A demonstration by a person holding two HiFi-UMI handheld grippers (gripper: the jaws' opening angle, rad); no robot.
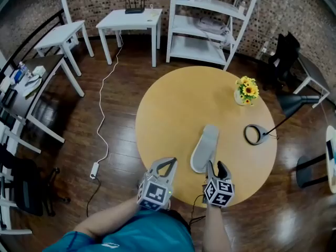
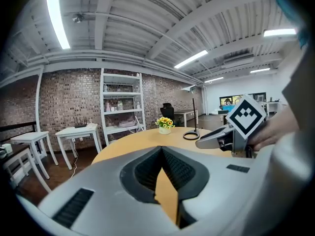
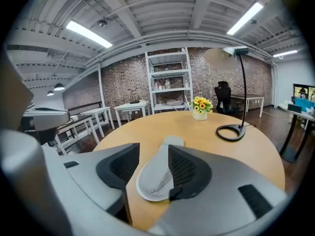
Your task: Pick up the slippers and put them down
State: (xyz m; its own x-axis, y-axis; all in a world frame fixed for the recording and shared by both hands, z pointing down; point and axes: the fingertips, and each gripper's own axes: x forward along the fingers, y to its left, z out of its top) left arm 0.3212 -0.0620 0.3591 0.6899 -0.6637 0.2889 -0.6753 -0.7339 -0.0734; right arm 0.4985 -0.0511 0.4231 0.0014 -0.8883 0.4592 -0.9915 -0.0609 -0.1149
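Closest to the person, at the near rim of the round table (image 1: 173,104), are two hand-held grippers, each with one cube of black-and-white square markers at its back. The left gripper (image 1: 168,161) hangs over the table's near-left edge, pointing a little downward, its grey plastic jaws brought together so the ribbed black pads meet at the tips with nothing between them. The right gripper (image 1: 216,166), held by a bare forearm over the table's near edge, tips down more steeply. Its jaws stand about half apart, and the heel end of the slipper (image 1: 203,150) shows in the gap. The right pad overlaps the slipper's edge in the right gripper view and the left pad stands clear of it, so no squeeze is evident. There is one slipper only: grey, soft-looking, with a long oval sole and a closed rounded toe. It lies flat on the table's near half with the toe pointing toward the centre. The tabletop is smooth pale wood. Further in, on the table's right side, sits one black desk lamp (image 1: 255,134) with a ring-shaped base and a thin stem. Beyond it, near the far-right rim, is one small pale pot of yellow sunflowers (image 1: 244,91). Past the table's far edge stands one white open shelf unit (image 1: 210,25) against a brick wall.
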